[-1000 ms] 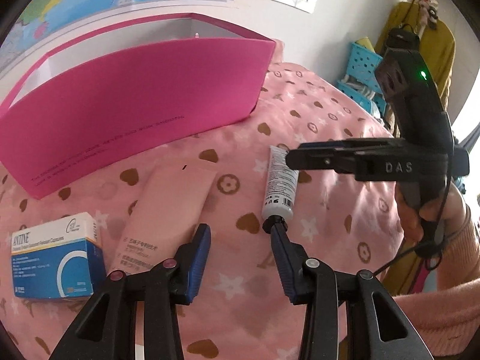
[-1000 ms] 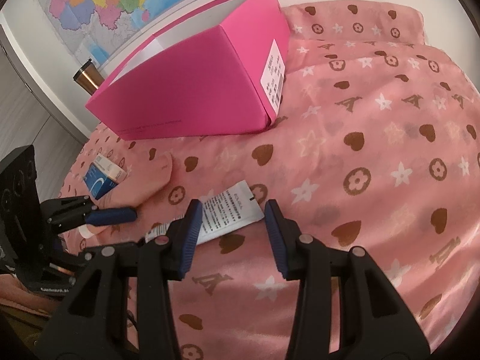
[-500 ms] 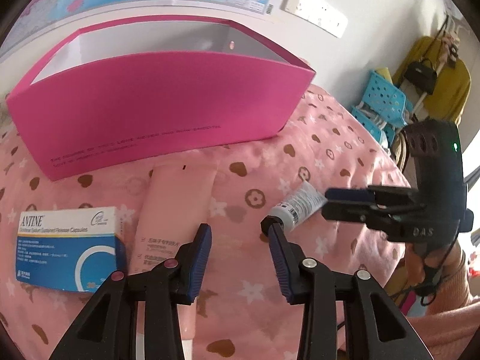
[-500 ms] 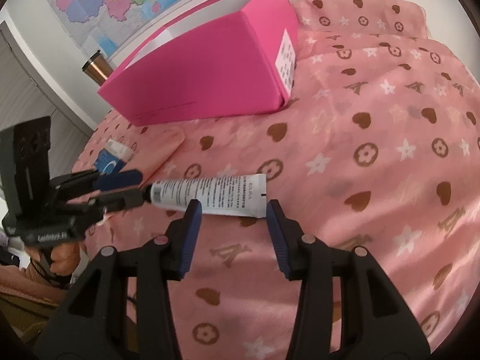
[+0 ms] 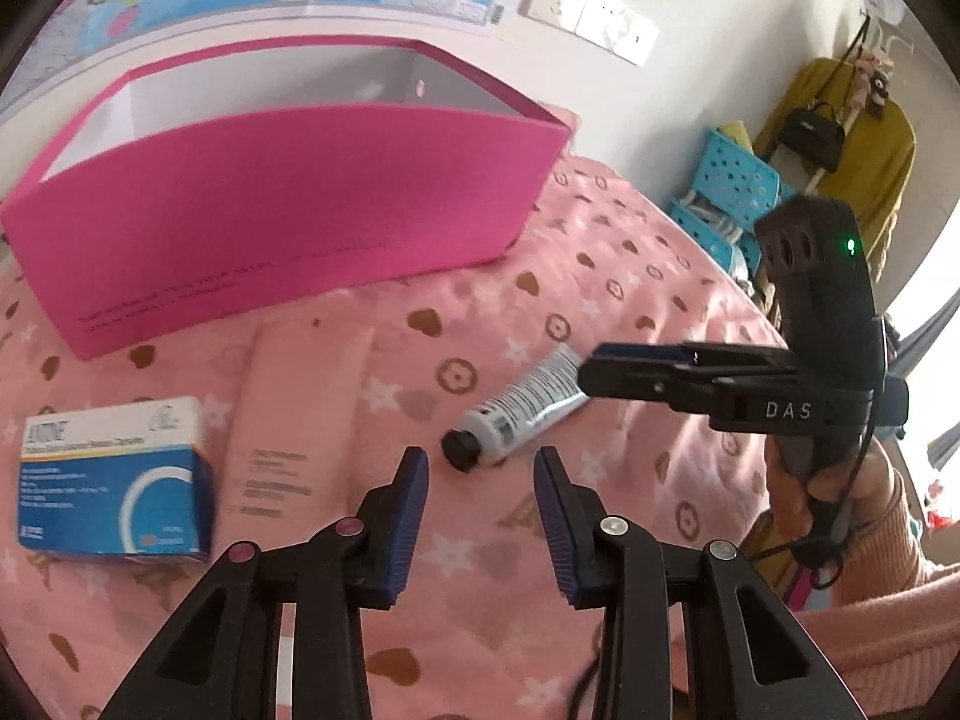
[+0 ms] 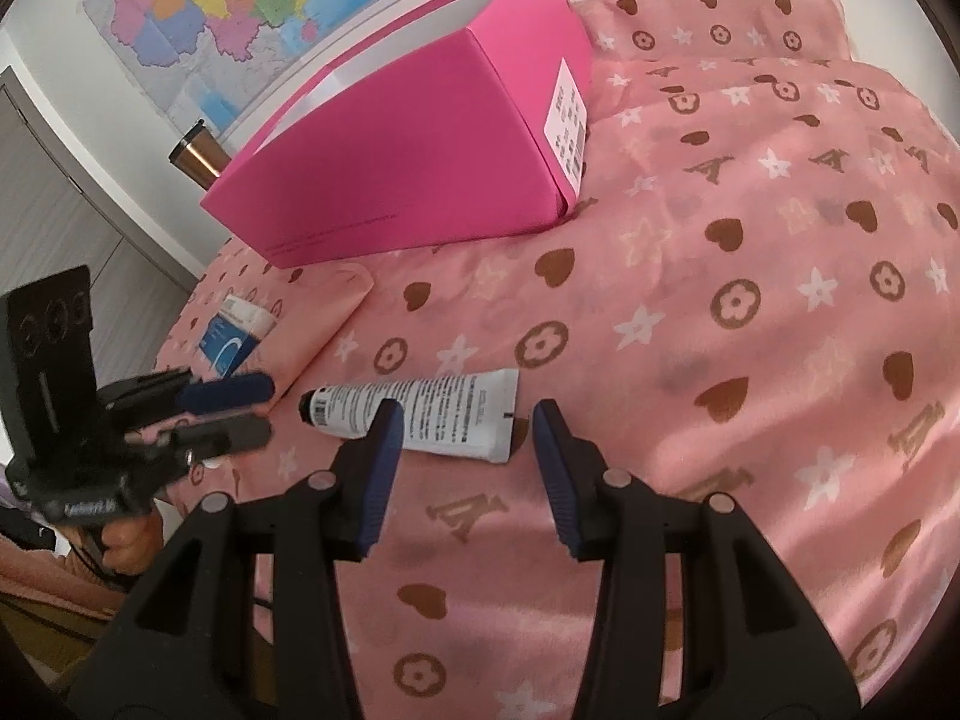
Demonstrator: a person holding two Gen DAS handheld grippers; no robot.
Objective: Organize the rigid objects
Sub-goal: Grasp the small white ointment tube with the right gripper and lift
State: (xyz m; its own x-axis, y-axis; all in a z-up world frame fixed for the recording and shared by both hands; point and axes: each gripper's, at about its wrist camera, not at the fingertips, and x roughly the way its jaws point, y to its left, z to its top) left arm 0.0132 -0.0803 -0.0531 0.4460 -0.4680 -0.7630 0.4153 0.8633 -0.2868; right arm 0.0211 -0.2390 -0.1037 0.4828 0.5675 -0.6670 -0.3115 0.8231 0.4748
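Note:
A white tube with a black cap lies flat on the pink patterned cloth. My left gripper sits just short of the cap; its jaws are closing with nothing between them. My right gripper hovers open over the tube's flat tail end, its pads not pressing on it. The open pink box stands behind. A blue and white medicine carton and a flat pink pack lie left of the tube.
The pink cloth stretches out to the right of the tube. A copper tumbler stands behind the box by the wall map. Blue baskets and a hanging yellow coat are off the far right. A person's hand and sleeve hold the right gripper.
The tube has swung round from pointing away to lying crosswise, and its cap is now clear of the left fingertip. The left jaws have narrowed. The right gripper stays over the tail.

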